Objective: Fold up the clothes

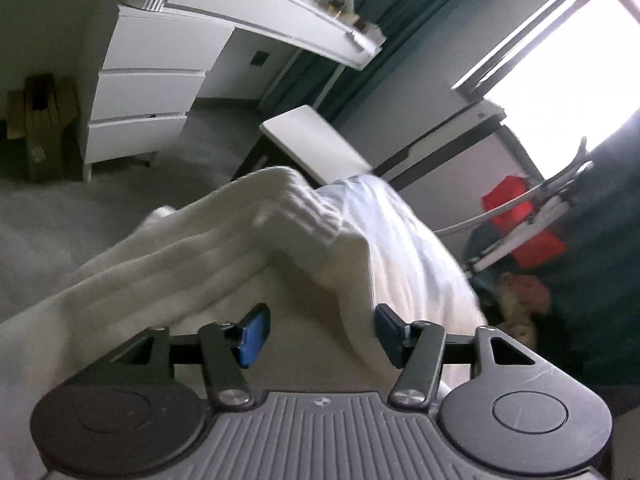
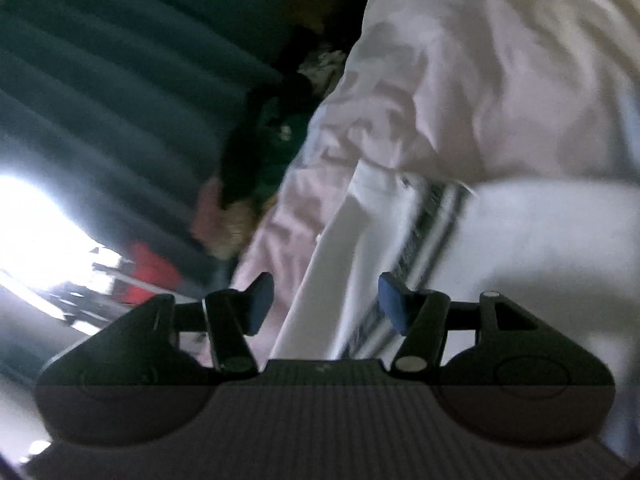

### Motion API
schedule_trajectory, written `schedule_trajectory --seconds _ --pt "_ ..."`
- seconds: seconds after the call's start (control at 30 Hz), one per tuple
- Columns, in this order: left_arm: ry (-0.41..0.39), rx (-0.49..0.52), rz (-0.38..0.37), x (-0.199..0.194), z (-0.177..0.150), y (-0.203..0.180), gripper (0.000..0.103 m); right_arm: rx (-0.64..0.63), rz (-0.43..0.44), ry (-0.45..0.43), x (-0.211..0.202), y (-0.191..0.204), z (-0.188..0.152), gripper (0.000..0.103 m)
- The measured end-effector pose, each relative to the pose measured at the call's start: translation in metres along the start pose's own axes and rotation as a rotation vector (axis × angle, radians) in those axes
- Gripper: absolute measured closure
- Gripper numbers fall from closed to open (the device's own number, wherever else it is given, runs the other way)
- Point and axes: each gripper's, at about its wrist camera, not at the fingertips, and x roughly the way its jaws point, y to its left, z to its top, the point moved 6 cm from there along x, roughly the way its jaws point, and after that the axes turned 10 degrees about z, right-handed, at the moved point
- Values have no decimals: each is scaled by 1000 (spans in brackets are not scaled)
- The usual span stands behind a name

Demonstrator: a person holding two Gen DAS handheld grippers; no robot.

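**Left wrist view: cream ribbed garment lies slantwise ahead of parted fingers**

Left wrist view has the cream knitted garment with a ribbed cuff [image 1: 224, 248] running on a slant, its long axis rising from the lower left to the cuff end at upper centre. It is thick and softly folded, blurred, and drapes over a thin white crumpled cloth [image 1: 404, 240] that falls away to the right. The left gripper [image 1: 322, 334] has its blue-padded fingers [image 1: 253, 336] well apart, with nothing between them; the garment lies just beyond the tips.

In the right wrist view, the right gripper [image 2: 326, 306] also stands spread wide, gripping nothing. A white folded piece with a grey striped band [image 2: 424, 240] runs up between and past its fingers, on a pale pink wrinkled sheet [image 2: 440, 80].

Around these: a white dresser with three drawers [image 1: 140, 92], a white shelf crowded with small bottles [image 1: 280, 12], a white flat bench [image 1: 316, 144], dark teal curtains [image 2: 120, 80], a bright window [image 1: 568, 68], a red item beside a metal rack [image 1: 516, 220], and a cardboard box [image 1: 40, 120] by the wall
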Motion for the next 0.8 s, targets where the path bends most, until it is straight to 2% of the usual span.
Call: schedule_trajectory --seconds 0.13,0.3,0.37,0.47,0.57,0.7,0.77,0.8 --pt "6 -54 -47 -36 -19 43 39 96 60 35 -48 -18 -15 42" --pt "57 -214 -91 -48 -49 86 38 199 91 99 -90 -42 -29 43" --pt "100 -253 -102 -43 -58 91 40 192 86 79 -82 -47 -27 43" --pt "97 -234 -115 -35 -64 87 40 181 79 48 -70 -53 -24 53" --pt "84 -247 -107 -15 -66 81 41 171 72 18 -58 -60 -20 53" --pt "43 -286 -106 11 -57 71 46 157 62 -22 -42 -69 -16 58" --pt "44 -327 -119 23 -47 66 54 150 58 -42 -34 -73 -14 63" --pt "44 -352 -121 28 -43 66 63 146 55 -52 -30 -75 -12 66"
